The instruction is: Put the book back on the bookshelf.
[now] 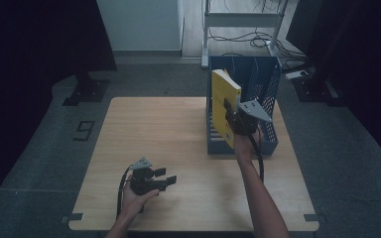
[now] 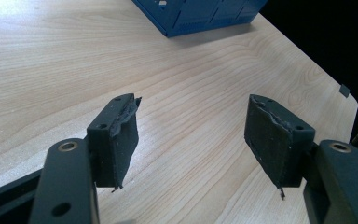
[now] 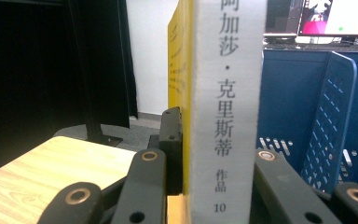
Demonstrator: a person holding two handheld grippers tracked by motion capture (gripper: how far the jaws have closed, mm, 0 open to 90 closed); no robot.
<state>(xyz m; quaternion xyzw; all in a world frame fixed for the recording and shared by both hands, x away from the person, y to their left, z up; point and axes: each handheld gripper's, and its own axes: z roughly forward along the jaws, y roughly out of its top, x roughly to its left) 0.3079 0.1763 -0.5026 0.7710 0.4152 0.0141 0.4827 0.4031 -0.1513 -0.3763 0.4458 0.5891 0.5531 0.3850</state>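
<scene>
- here, a yellow book [image 1: 225, 101] held upright by the right gripper [image 1: 234, 120], spine toward the hand, at the left side of the blue file rack [image 1: 270, 89]; probably kept vertical to slide between the rack's dividers.
- clamped across the spine [image 3: 227, 107], 2 jaws pressed on both covers, closed on the book.
- meanwhile the left gripper [image 2: 191, 135] low over the wooden table [image 1: 158, 139], well apart from the rack; jaws spread wide, nothing between the pads, likely just waiting.

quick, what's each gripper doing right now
Left gripper: open, holding nothing, over the table.
Right gripper: shut on the yellow book, at the blue rack.
</scene>
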